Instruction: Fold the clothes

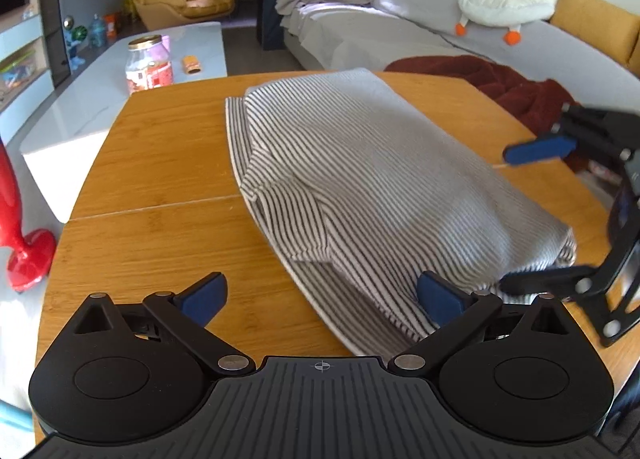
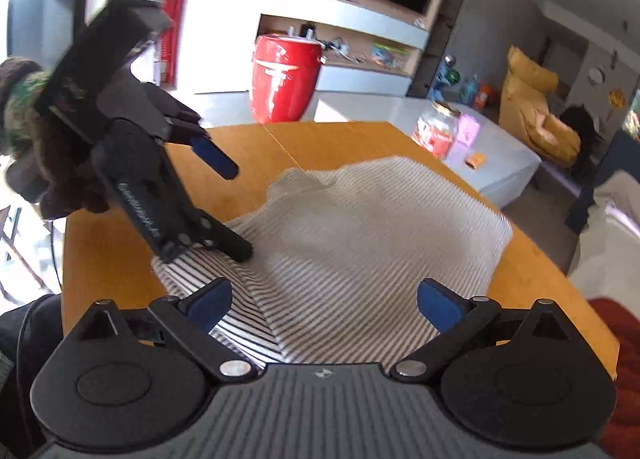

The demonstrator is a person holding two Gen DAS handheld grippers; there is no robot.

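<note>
A grey-and-white striped garment (image 1: 352,179) lies folded into a thick bundle on the round wooden table (image 1: 152,163). My left gripper (image 1: 320,299) is open at the garment's near corner, and its right finger rests against the cloth. My right gripper (image 2: 324,299) is open over the garment (image 2: 360,239) from the other side. The left gripper also shows in the right wrist view (image 2: 228,211), open, with its lower finger on the cloth's edge. The right gripper shows at the right edge of the left wrist view (image 1: 532,215), open beside the bundle.
A dark red blanket (image 1: 500,87) lies on the grey sofa (image 1: 400,31) beyond the table's far right edge. A white low table (image 1: 120,71) with a jar (image 1: 149,63) stands at far left. A red stool (image 2: 286,77) stands past the table edge.
</note>
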